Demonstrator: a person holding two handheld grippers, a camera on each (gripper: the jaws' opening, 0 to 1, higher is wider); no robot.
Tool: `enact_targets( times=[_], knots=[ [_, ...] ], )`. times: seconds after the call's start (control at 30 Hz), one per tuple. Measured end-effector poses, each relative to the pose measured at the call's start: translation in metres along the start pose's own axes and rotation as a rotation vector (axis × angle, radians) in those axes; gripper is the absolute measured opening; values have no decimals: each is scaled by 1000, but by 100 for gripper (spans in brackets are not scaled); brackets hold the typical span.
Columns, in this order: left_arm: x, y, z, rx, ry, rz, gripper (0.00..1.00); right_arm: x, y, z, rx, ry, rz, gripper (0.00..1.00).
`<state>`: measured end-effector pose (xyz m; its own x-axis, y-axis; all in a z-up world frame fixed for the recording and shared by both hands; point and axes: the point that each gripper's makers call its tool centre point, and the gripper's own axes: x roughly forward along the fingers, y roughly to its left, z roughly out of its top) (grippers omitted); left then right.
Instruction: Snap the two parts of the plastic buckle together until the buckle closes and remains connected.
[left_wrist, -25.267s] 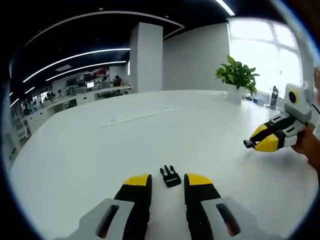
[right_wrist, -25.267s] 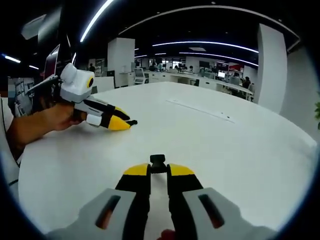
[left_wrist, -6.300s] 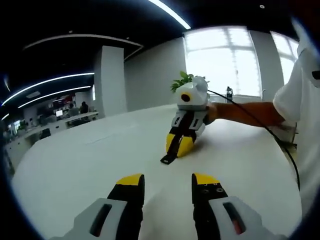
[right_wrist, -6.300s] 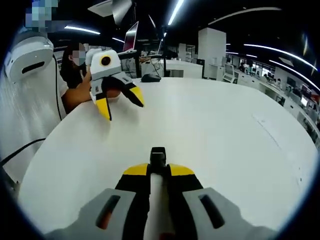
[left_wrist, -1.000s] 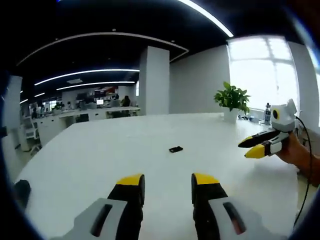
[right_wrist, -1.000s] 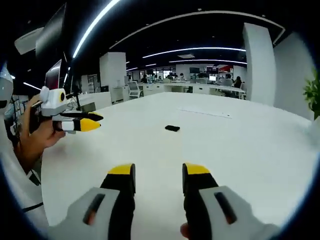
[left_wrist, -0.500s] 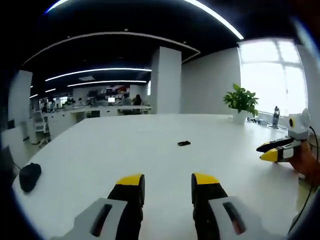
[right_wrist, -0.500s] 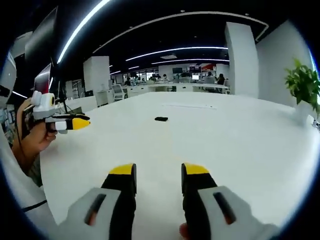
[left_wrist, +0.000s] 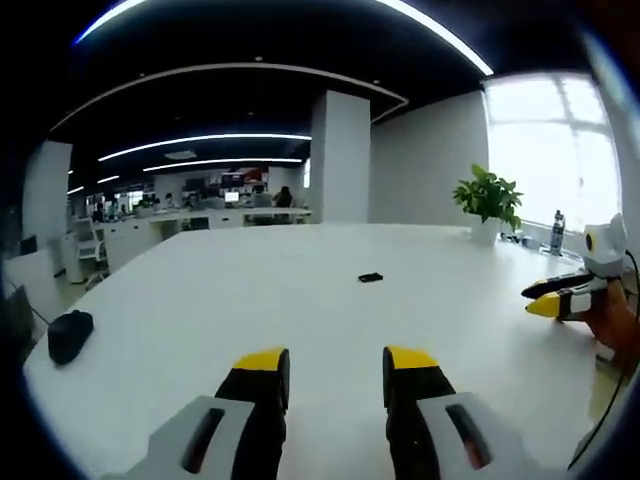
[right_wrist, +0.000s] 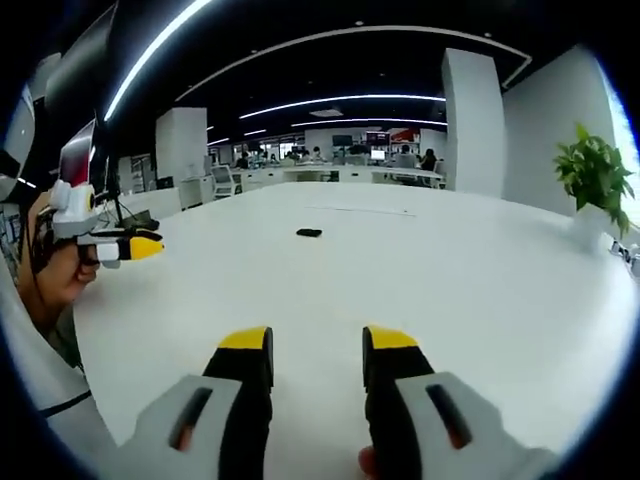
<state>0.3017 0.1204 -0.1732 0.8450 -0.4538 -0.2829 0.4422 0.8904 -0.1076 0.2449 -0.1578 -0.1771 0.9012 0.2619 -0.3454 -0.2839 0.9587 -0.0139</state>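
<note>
Left gripper: nearest in the left gripper view, jaws apart with nothing between them, held above the near edge of the tabletop.
Right gripper: nearest in the right gripper view, jaws apart and empty; in the left gripper view it sits at the far right in a hand, where I cannot tell how its jaws stand.
Mouse: a dark lump near the left edge of the tabletop, well apart from everything else.
Buckle: a small black piece lying flat out in the middle of the tabletop, well beyond both grippers; in the right gripper view it lies far and slightly left.
Buckle state: it reads as one single piece, so I judge the two parts are likely joined; too small to be sure.
Handling: probably light, stiff plastic, smooth enough to slide on the tabletop; best pinched across the flat body, clear of the side prongs.
Plant: far right, at the tabletop's far edge by the window.
</note>
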Motion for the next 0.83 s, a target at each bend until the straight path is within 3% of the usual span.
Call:
enact_targets(
  times=[0.83],
  knots=[
    [-3, 6, -3, -2, -3, 19, 37, 2, 4, -1, -11, -2, 6, 36]
  ],
)
